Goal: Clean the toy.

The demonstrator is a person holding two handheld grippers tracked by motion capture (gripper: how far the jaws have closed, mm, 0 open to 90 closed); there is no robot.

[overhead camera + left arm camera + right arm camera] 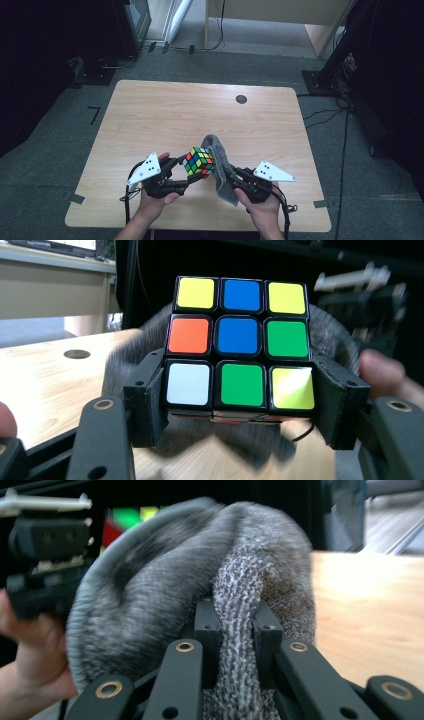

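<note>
The left gripper clenched the puzzle cube by its bottom layer above the surface at 6 o'clock. The right gripper pinched a bunched fold of grey cloth against the cube's 3 o'clock side. The cube was likely rigid, light and slick-faced, best held by opposite flat faces; the cloth looked soft and limp.

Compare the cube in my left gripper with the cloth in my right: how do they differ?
The cube is rigid, square-edged and patchworked in yellow, blue, orange, green and white; the cloth is soft, grey, knitted and folded over. The left gripper spans the cube's full width by its bottom layer, while the right gripper pinches a narrow bunched fold of cloth. Both are clamped and held above the table, the cloth against the cube's side.
</note>
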